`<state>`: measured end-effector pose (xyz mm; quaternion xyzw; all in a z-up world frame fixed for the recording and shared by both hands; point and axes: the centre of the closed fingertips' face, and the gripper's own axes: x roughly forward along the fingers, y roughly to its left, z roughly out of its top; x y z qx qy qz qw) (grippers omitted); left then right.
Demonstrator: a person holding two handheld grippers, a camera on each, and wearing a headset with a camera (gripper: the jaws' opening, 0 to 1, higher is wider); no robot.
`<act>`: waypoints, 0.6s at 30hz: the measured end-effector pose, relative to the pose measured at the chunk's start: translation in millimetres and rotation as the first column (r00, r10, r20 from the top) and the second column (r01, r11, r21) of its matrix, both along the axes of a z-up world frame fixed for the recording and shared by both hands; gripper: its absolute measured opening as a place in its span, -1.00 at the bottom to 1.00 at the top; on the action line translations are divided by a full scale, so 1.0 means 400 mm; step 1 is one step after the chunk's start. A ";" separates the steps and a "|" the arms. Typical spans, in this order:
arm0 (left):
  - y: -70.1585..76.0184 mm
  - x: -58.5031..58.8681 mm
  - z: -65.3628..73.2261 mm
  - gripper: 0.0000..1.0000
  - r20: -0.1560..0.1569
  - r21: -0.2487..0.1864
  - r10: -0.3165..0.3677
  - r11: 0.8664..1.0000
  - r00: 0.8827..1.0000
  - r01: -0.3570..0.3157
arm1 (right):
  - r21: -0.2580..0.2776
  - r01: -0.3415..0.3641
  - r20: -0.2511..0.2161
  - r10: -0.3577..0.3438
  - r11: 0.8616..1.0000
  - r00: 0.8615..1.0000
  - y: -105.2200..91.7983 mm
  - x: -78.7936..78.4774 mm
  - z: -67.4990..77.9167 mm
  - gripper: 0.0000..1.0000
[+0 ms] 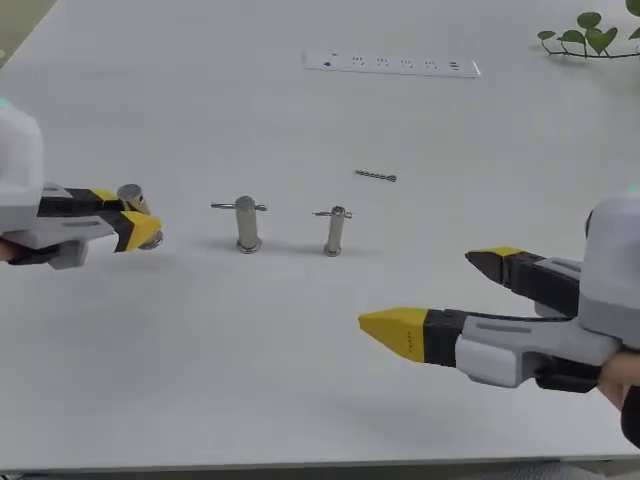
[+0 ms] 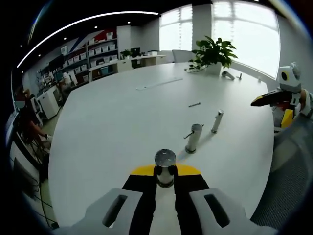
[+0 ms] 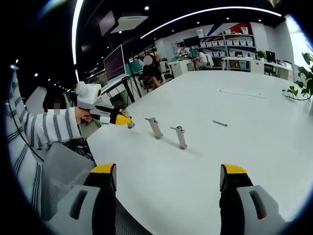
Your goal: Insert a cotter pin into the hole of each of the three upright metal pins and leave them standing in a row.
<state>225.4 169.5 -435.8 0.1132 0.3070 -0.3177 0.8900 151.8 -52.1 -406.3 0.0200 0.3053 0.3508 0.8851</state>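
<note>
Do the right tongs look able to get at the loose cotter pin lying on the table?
Probably yes: the right tongs are open, and bare table lies between them and the loose cotter pin.

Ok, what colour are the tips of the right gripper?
Yellow, with black behind them on the right gripper; clearest in the right gripper view.
</note>
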 end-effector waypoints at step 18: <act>-0.093 -0.092 -0.017 -0.82 -0.081 -0.060 0.073 0.995 0.994 -0.078 | 0.027 0.015 0.003 -0.015 1.000 1.000 -0.017 0.010 -0.008 0.71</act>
